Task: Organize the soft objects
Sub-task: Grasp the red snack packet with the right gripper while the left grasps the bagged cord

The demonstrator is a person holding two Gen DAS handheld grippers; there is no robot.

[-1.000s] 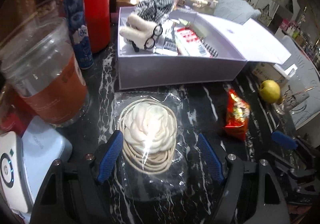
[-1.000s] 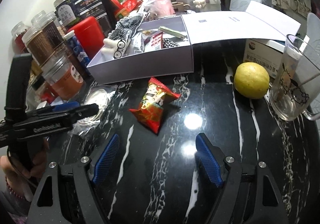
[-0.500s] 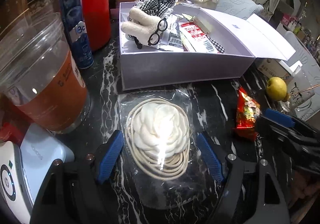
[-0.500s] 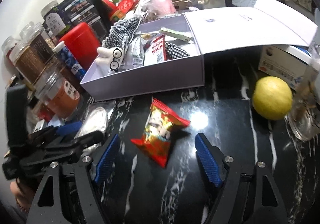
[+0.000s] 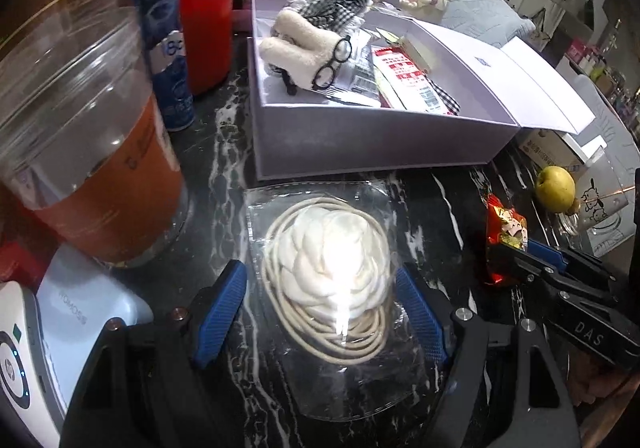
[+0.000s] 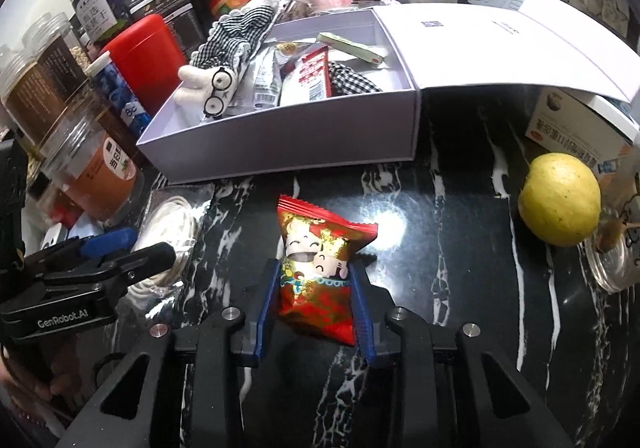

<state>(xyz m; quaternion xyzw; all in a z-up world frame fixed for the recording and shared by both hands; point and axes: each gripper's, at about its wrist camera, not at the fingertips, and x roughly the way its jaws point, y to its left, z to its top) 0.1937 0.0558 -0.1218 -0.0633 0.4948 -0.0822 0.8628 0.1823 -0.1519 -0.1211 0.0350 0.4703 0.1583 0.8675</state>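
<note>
A clear bag holding a white fabric flower and coiled cord (image 5: 332,264) lies on the black marble table in front of an open lavender box (image 5: 360,144). My left gripper (image 5: 320,308) stands open, with the bag between its blue pads. A red snack packet (image 6: 320,276) lies further right. My right gripper (image 6: 316,300) is closing on it, and both pads press its sides. The left wrist view shows the right gripper (image 5: 552,268) at the packet (image 5: 506,232). The box (image 6: 280,144) holds a plush with glasses (image 6: 200,84), checked cloth and sachets.
A plastic cup of orange drink (image 5: 80,152), a blue tube (image 5: 164,40) and a red canister (image 5: 208,0) stand left of the box. A white device (image 5: 24,348) lies at the near left. A yellow fruit (image 6: 560,200) and a glass mug (image 6: 616,248) sit at the right.
My right gripper came forward over the red snack packet and its jaws closed in from wide apart onto the packet's sides. The left gripper stayed around the bag.
</note>
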